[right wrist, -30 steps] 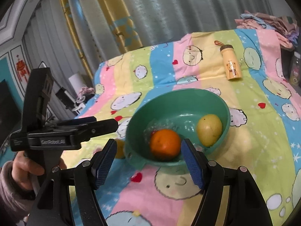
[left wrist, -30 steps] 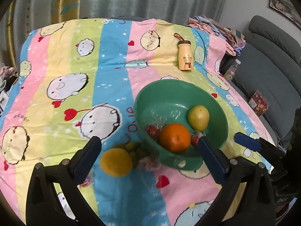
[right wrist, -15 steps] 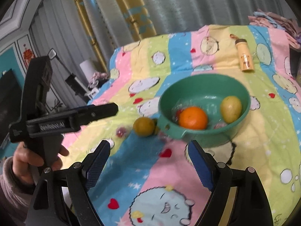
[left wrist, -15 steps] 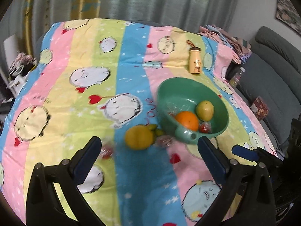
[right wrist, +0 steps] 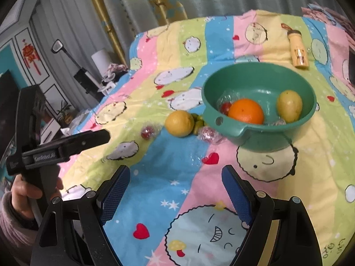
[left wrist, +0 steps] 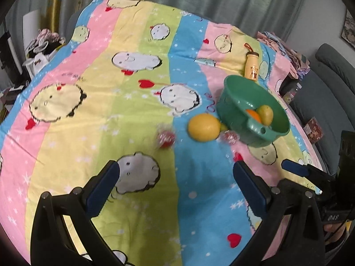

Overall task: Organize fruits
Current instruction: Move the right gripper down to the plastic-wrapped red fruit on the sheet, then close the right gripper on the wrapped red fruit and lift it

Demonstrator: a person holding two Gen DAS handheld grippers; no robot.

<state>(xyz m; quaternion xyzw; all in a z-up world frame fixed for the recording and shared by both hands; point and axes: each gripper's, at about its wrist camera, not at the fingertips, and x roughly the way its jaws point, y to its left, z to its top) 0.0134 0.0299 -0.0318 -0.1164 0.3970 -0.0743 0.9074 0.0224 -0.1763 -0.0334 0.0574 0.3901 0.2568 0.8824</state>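
Observation:
A green bowl (right wrist: 295,128) (left wrist: 235,110) holds an orange (right wrist: 245,111), a yellow pear-like fruit (right wrist: 289,105) and a small wrapped red fruit (right wrist: 225,106). On the striped cloth beside its left side lie a yellow citrus (right wrist: 179,123) (left wrist: 204,127), a small green fruit (right wrist: 198,120), and two plastic-wrapped red fruits (right wrist: 148,132) (right wrist: 208,133). My left gripper (left wrist: 176,181) is open and empty, well short of the fruit. My right gripper (right wrist: 175,187) is open and empty, also back from the bowl.
A yellow bottle (right wrist: 298,48) lies on the cloth behind the bowl. The left hand-held gripper body (right wrist: 55,148) shows at the left of the right wrist view. A grey sofa (left wrist: 328,93) stands past the table's right edge.
Both grippers have pulled back and away from the bowl; the left view has swung left, so the bowl and loose fruit now sit further off and to the right.

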